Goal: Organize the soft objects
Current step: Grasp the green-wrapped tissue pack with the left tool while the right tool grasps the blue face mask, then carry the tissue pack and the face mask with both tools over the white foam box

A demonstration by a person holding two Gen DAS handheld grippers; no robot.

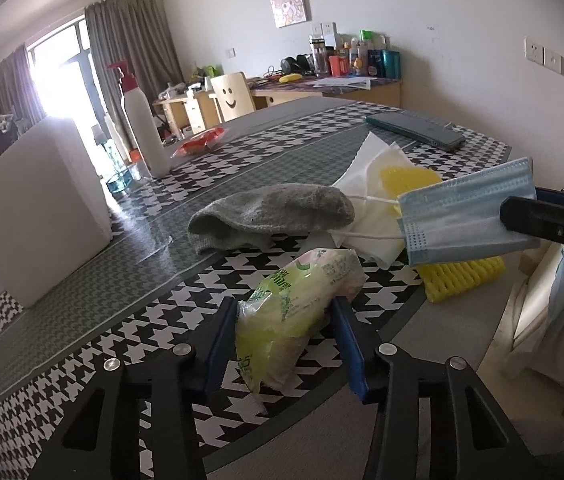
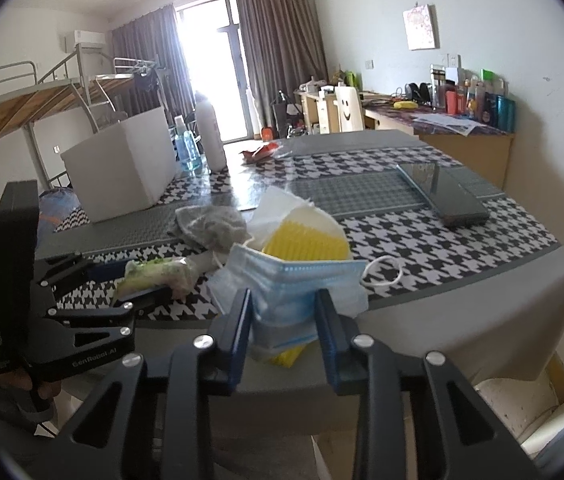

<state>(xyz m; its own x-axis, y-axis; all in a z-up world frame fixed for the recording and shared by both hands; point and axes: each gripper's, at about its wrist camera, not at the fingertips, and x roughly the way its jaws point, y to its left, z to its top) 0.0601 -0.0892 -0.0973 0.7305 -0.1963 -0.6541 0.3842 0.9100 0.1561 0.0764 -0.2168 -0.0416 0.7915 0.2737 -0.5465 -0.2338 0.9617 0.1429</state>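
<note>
1. Two soft items are gripped: a green-printed tissue pack (image 1: 298,312) sits between the left gripper (image 1: 286,320) fingers, pads pressed on both sides, its far end low over the checkered desk (image 1: 122,320) near the front edge.
2. Blue face mask (image 2: 294,284) is pinched between the right gripper (image 2: 284,312) fingers, folded and bunched, one white ear loop (image 2: 386,272) hanging off its right side over the desk.
3. From the left wrist view the mask sticks out sideways from the right gripper's black tip, held above a yellow ribbed foam sheet (image 1: 462,276).
4. Yellow foam lies on white tissue paper (image 1: 370,160), just behind the mask.
5. Grey sock (image 1: 270,214) lies flat on the desk, left of the tissue paper, touching its edge.
6. White box (image 1: 38,208) stands at the left part of the desk, well apart from the sock.
7. White pump bottle (image 1: 142,120) with red top stands behind the box, beside a blue bottle (image 1: 118,168).
8. Red snack wrapper (image 1: 202,142) lies further back; dark phone (image 1: 414,130) lies at the far right of the desk.
</note>
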